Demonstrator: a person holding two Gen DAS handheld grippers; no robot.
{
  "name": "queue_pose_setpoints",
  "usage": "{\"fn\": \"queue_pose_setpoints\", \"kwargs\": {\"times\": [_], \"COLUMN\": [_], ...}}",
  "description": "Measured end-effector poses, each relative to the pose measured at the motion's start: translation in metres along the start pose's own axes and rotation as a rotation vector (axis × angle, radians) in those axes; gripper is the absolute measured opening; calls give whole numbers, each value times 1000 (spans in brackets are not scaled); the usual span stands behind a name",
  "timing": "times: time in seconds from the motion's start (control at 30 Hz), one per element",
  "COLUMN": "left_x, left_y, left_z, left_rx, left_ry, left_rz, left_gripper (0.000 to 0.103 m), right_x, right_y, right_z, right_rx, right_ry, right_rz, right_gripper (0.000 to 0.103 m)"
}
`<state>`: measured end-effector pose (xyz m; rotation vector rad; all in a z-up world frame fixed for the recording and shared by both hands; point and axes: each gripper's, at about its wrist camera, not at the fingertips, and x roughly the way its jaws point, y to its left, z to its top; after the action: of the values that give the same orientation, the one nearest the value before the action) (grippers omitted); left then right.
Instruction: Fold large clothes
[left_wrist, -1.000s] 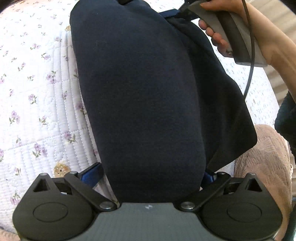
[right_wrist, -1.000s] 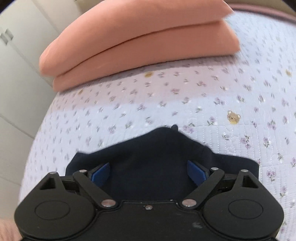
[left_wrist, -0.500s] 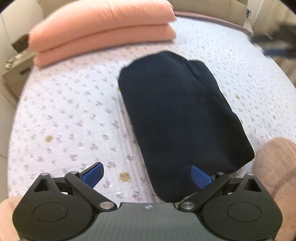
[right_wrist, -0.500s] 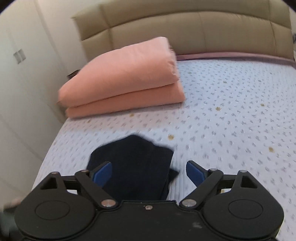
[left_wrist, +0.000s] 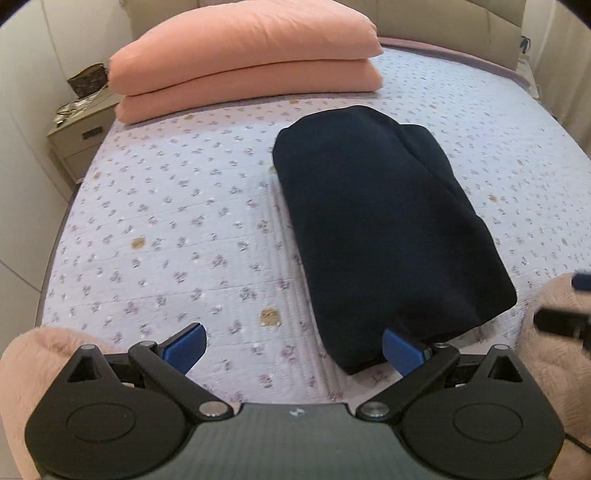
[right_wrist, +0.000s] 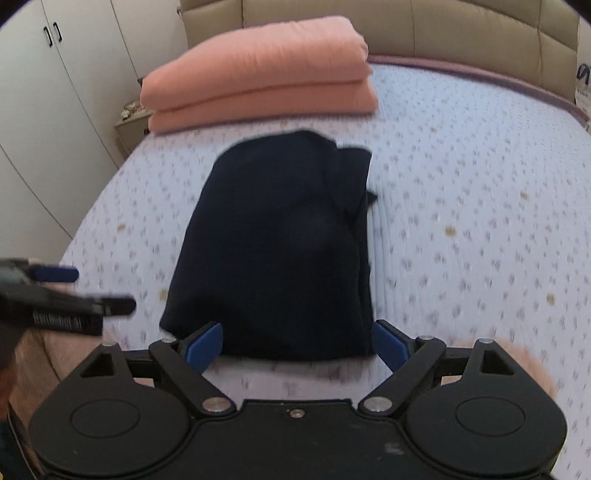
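Observation:
A dark navy garment (left_wrist: 384, 229) lies folded into a compact rectangle on the floral quilted bed (left_wrist: 177, 229). It also shows in the right wrist view (right_wrist: 280, 243). My left gripper (left_wrist: 295, 350) is open and empty, held above the bed's near edge, just short of the garment's near end. My right gripper (right_wrist: 295, 345) is open and empty, also held back at the garment's near end. The left gripper's body (right_wrist: 55, 306) shows blurred at the left of the right wrist view. A blurred part of the right gripper (left_wrist: 565, 314) shows at the right edge of the left wrist view.
A folded salmon-pink duvet (left_wrist: 247, 62) lies at the head of the bed against the beige headboard (right_wrist: 406, 29). A bedside table (left_wrist: 79, 129) and white wardrobe doors (right_wrist: 48, 92) stand on the left. Pink fuzzy fabric (left_wrist: 26, 387) sits at the near edge.
Both grippers have let go of the garment and pulled back and up from it. It now lies folded on the bed, and both views show the whole bed.

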<state>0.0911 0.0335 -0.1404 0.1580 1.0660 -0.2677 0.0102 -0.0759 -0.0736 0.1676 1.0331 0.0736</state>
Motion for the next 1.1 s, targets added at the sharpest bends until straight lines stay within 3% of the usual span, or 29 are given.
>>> {"fn": "queue_pose_setpoints", "kwargs": {"times": [0.4, 1.1], "left_x": [-1, -1], "left_y": [-3, -4], "left_z": [-23, -23], "left_rx": [-8, -20], "left_ry": [33, 31], "left_rz": [-7, -5], "left_gripper": [103, 103], "right_x": [15, 10], "right_y": [0, 2], "right_z": [-26, -27], "right_rx": [62, 63], "right_ry": [72, 58], "right_rz": [13, 30], "right_gripper": [103, 103]}}
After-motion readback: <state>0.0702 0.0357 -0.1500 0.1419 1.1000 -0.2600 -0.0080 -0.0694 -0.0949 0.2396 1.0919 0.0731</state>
